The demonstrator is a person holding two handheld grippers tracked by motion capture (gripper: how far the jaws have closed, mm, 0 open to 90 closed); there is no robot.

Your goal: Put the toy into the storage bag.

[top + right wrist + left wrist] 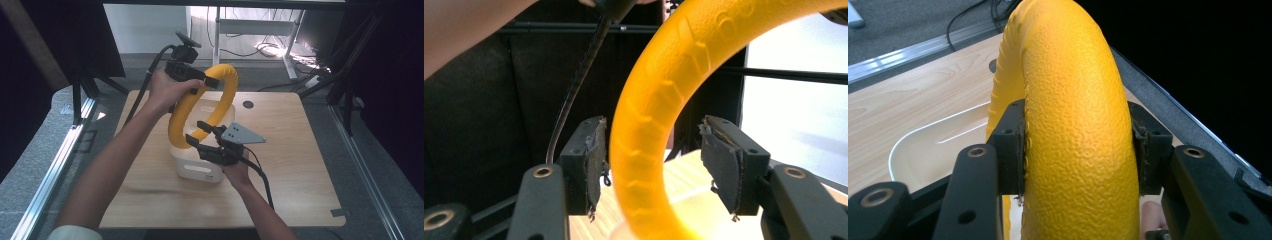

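Left jaws clamp the yellow ring [1073, 125] above the white bin [197, 167], right jaws loose around it.

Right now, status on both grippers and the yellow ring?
Left gripper shut on yellow ring, top of the loop. Right gripper open, jaws straddling ring's lower part, one gap visible. Ring held upright above white bin. Nothing in the way.

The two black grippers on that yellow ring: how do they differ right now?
The left gripper is clamped on the yellow ring near its top, pads pressing both sides; the right gripper sits low, jaws open, with a gap beside the ring. The right carries a grey plate. Both straddle the same ring.
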